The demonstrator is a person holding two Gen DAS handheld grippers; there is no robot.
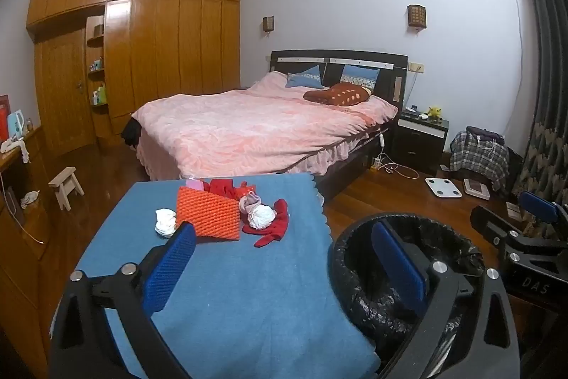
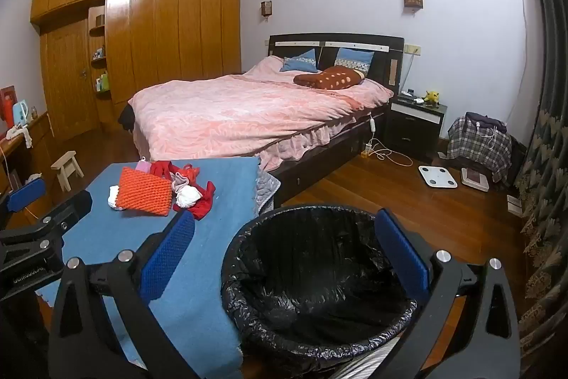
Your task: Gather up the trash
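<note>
Both claws are standing wide open and gripping nothing: the left claw [image 1: 284, 258] is hovering over the near part of the counter [image 1: 248, 290], which is wearing a blue cloth, and the right claw [image 2: 284, 247] is hanging above the bin [image 2: 319, 276] just beside the counter, its black liner [image 2: 277, 318] folding over the rim. The trash is sitting at the far end of the counter: one crumpled white tissue [image 1: 165, 222] is lying against the left side of an orange knitted pouch [image 1: 209, 217], and a second white tissue [image 1: 262, 216] is resting on the pouch's right, touching a red cloth [image 1: 275, 229] and a small pink sock [image 1: 250, 201] (more red fabric is poking up behind the pouch). Neither claw is touching any of it. In the left wrist view the body of the right claw is showing white letters reading "DAS"; the writing on the left claw's body in the right wrist view is too blurred to read. Beyond the counter a bed [image 1: 255, 126] with a pink cover is standing, and a white scale [image 1: 443, 187] is lying on the wooden floor [image 1: 376, 194].
</note>
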